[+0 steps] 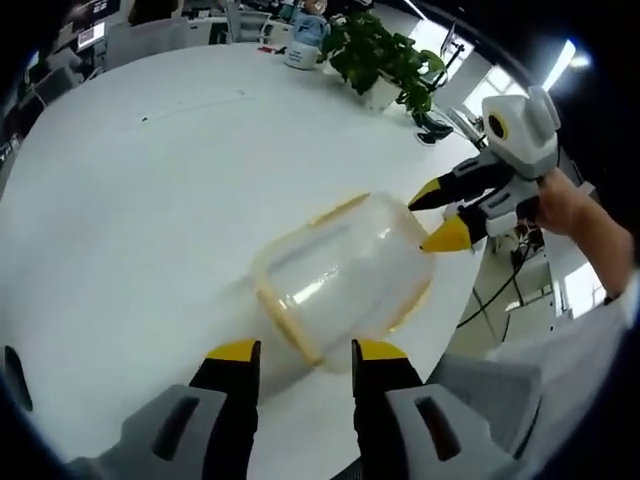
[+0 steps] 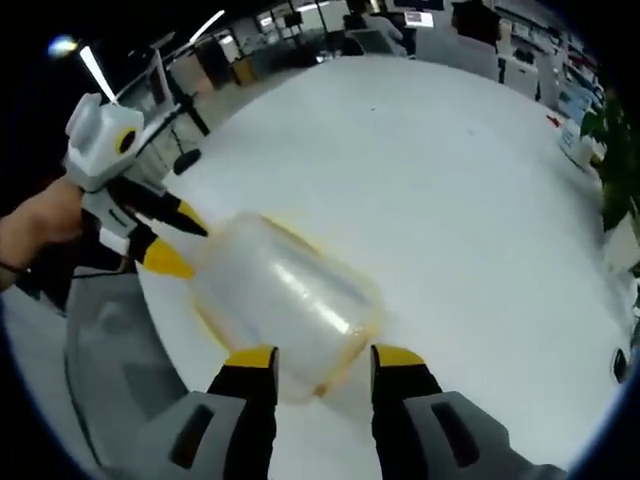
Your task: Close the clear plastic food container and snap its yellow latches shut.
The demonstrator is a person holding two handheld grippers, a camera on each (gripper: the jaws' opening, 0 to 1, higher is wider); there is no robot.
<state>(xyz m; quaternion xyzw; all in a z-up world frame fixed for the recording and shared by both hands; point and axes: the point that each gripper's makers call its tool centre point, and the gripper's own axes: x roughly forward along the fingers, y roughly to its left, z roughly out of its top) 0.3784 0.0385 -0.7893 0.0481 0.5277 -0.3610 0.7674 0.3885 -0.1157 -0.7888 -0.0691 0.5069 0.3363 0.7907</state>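
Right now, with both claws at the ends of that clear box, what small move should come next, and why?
Probably ease both open claws in toward the clear container. The left claw and right claw each straddle one end of it on the white table, tips not clearly touching. The yellow latches look unsnapped, though that's hard to tell.

Both tongs are spread apart: left tongs (image 1: 305, 350), right tongs (image 2: 325, 358), a hand (image 1: 565, 205) gripping the right.

White round table (image 1: 130, 200) with clear container (image 1: 340, 275), potted plant (image 1: 385, 60)
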